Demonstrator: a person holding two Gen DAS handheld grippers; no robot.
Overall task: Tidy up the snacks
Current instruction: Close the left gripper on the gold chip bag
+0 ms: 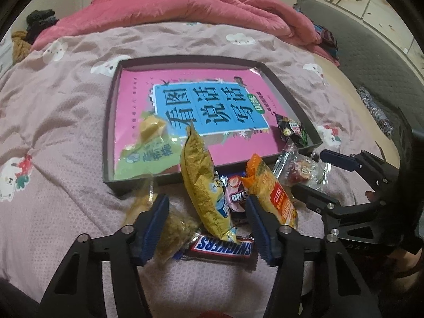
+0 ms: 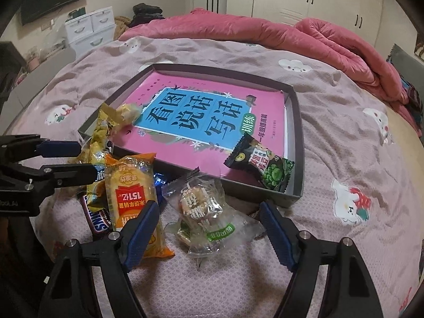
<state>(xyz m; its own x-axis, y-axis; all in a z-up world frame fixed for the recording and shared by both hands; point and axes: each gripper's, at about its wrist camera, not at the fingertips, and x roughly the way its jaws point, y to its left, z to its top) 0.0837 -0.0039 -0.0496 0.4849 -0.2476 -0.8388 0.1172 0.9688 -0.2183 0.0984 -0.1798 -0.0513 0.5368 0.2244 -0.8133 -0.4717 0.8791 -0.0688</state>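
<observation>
A dark shallow box (image 1: 291, 92) (image 2: 298, 137) with a pink book inside lies on the bed. In it are a green packet (image 1: 148, 148) and a black-green pea packet (image 1: 291, 129) (image 2: 262, 164). In front lies a snack pile. My left gripper (image 1: 208, 212) is open around a yellow bag (image 1: 204, 182), above a Snickers bar (image 1: 225, 246) (image 2: 99, 217). An orange packet (image 1: 273, 190) (image 2: 132, 193) lies beside it. My right gripper (image 2: 209, 228) (image 1: 310, 169) is open around a clear-wrapped snack (image 2: 206, 209) (image 1: 302, 169).
A crumpled pink quilt (image 1: 185, 10) (image 2: 265, 34) lies at the far side of the bed. White drawers (image 2: 90, 29) stand at the back left. A dark headboard (image 1: 371, 53) runs along the right. The patterned sheet (image 1: 53, 132) surrounds the box.
</observation>
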